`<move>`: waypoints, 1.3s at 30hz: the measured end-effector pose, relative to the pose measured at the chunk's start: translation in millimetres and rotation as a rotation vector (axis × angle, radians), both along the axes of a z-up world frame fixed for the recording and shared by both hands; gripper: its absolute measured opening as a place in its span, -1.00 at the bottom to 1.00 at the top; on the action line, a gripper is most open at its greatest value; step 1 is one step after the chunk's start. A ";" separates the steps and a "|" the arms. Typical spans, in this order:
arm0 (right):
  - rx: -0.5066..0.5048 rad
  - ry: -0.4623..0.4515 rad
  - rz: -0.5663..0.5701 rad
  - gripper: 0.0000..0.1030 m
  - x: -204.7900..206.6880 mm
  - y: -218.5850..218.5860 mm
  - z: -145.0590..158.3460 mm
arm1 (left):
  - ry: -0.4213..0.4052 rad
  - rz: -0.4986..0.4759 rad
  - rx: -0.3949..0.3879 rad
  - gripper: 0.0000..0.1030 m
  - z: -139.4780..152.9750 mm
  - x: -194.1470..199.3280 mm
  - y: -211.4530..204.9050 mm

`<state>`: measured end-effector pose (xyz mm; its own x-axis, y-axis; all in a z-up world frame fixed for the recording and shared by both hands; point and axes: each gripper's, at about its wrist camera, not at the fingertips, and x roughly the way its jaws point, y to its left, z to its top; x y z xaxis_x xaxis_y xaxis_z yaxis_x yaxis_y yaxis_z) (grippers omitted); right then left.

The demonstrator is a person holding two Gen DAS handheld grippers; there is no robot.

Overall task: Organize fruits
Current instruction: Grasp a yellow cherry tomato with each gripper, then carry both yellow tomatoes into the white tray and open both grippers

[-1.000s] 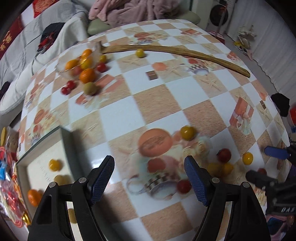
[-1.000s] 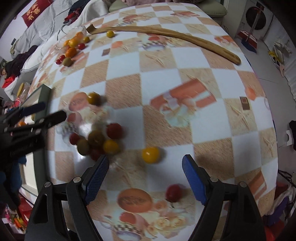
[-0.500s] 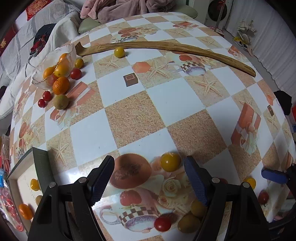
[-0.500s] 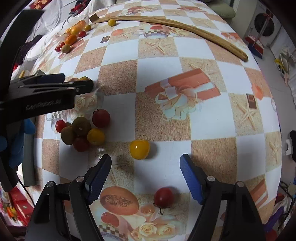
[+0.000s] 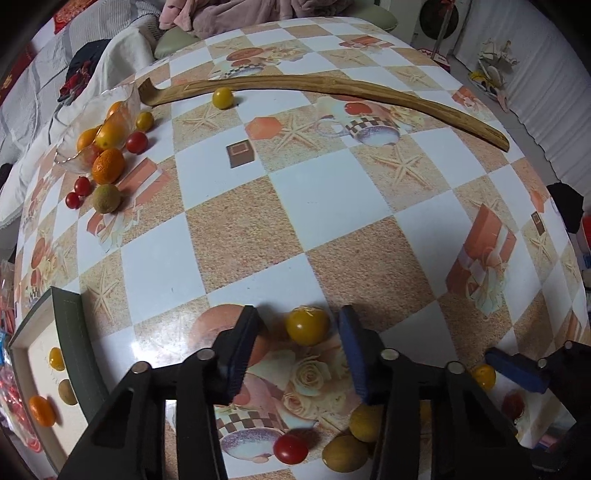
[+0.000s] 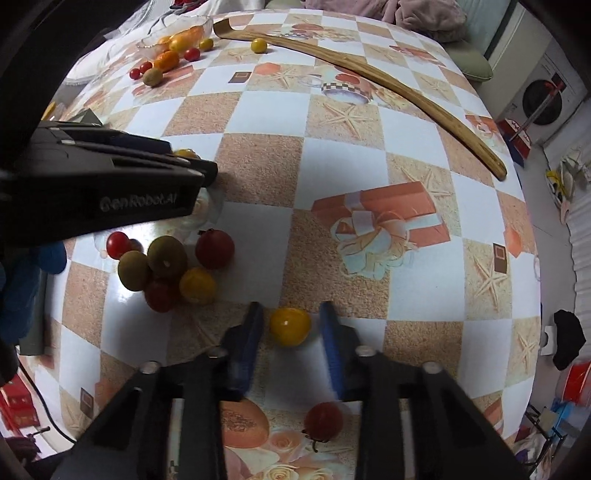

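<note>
— Whereas half a second ago both sets of fingers stood wide, what differs at present?

— Both have narrowed. The left gripper point(image 5: 298, 341) brackets a yellow tomato point(image 5: 307, 326) on the worktop point(image 5: 325, 199); gaps show on each side, so it is released, not grasping. The right gripper point(image 6: 291, 334) frames another yellow tomato point(image 6: 290, 326) the same way, pads near but apart from it.

— How many fruits lie around?

— From the right wrist view, a cluster of six point(image 6: 166, 267) sits left of the right gripper: two greenish-brown, three red, one yellow. One red tomato point(image 6: 324, 420) lies under the right fingers. At the far corner a glass bowl point(image 6: 173, 33) holds orange fruits, with several more spilled beside it; the exact count there is unclear. A lone yellow one point(image 5: 222, 98) touches the long wooden stick point(image 5: 332, 86). The box point(image 5: 70, 332) at the left edge holds three.

— Room to move?

— The worktop's middle, between the stick and the grippers, carries only the checkered cloth. The cluster sits close between the two grippers, and the right edge drops off to the floor.
</note>
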<state>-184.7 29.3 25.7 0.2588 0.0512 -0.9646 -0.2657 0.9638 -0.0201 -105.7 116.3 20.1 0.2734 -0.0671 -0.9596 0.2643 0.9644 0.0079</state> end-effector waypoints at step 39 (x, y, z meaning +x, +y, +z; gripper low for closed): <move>0.306 0.055 -0.009 -0.54 26.3 48.6 49.0 | -0.055 0.294 -0.124 -0.55 60.4 -81.1 158.0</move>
